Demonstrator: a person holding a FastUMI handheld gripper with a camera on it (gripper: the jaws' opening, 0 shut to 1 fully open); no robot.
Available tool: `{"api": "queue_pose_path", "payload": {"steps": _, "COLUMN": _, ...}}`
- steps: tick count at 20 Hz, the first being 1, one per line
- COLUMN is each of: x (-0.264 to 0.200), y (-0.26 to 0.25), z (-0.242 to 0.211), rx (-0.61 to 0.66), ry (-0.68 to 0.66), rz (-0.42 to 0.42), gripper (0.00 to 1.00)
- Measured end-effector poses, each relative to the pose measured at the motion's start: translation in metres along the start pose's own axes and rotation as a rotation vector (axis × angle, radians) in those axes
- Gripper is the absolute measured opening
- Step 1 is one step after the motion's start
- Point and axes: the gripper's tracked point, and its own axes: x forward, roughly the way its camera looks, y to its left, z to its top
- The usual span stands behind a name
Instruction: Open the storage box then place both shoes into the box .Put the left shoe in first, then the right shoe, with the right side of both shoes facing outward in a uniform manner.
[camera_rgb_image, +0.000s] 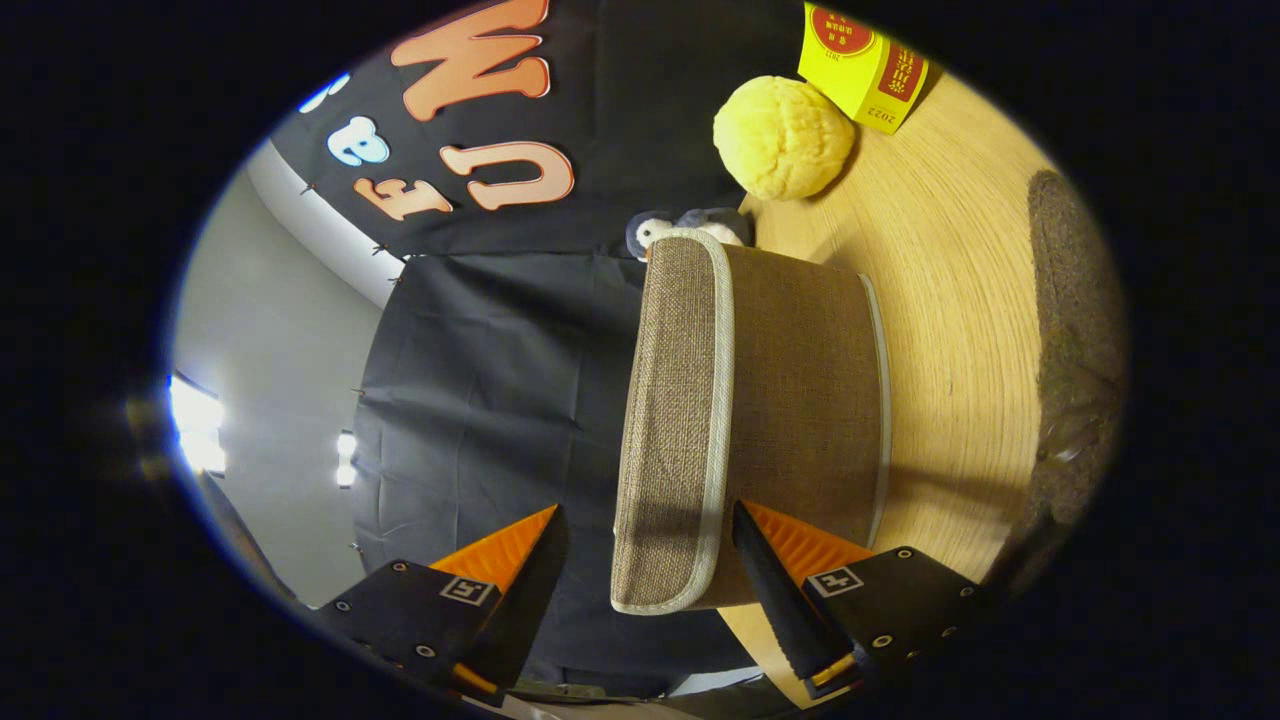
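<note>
The view is rolled sideways, so the wooden table (960, 300) rises on the right and the black cloth wall is on the left. The storage box (800, 400) is brown woven fabric, and its lid (675, 420) is edged with pale trim. My gripper (643, 512) is open and straddles the near corner of the lid's rim. One fingertip (745, 520) lies against the box side just under the lid. The other fingertip (540, 525) stands clear above the lid top. A dark fuzzy shape (1075, 350) lies on the table beyond the box, too blurred to identify.
A yellow plush ball (785, 135) and a yellow carton (860, 65) sit on the table behind the box. A small grey and white penguin toy (690, 228) peeks out past the lid's far end.
</note>
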Motion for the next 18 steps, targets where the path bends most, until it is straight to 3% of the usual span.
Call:
{"api": "queue_pose_path", "payload": {"steps": 4, "x": -0.01, "y": 0.004, "z": 0.005, "rx": -0.014, "ry": -0.011, "rz": 0.023, "gripper": 0.95}}
{"api": "queue_pose_path", "payload": {"steps": 6, "x": -0.014, "y": -0.004, "z": 0.01, "rx": -0.031, "ry": -0.03, "rz": -0.002, "gripper": 0.87}}
{"api": "queue_pose_path", "payload": {"steps": 7, "x": -0.015, "y": -0.005, "z": 0.012, "rx": -0.032, "ry": -0.031, "rz": -0.005, "gripper": 0.69}}
{"api": "queue_pose_path", "payload": {"steps": 8, "x": -0.015, "y": -0.004, "z": 0.013, "rx": -0.033, "ry": -0.03, "rz": -0.01, "gripper": 0.62}}
{"api": "queue_pose_path", "payload": {"steps": 9, "x": -0.013, "y": -0.005, "z": 0.013, "rx": -0.028, "ry": -0.026, "rz": -0.015, "gripper": 0.48}}
{"api": "queue_pose_path", "payload": {"steps": 12, "x": -0.014, "y": -0.012, "z": 0.013, "rx": 0.001, "ry": -0.017, "rz": -0.043, "gripper": 0.27}}
{"api": "queue_pose_path", "payload": {"steps": 13, "x": -0.013, "y": -0.017, "z": 0.014, "rx": 0.008, "ry": -0.014, "rz": -0.066, "gripper": 0.11}}
{"api": "queue_pose_path", "payload": {"steps": 14, "x": -0.013, "y": -0.018, "z": 0.011, "rx": 0.02, "ry": -0.006, "rz": -0.069, "gripper": 0.05}}
{"api": "queue_pose_path", "payload": {"steps": 18, "x": -0.015, "y": 0.002, "z": 0.005, "rx": 0.016, "ry": 0.013, "rz": 0.004, "gripper": 0.01}}
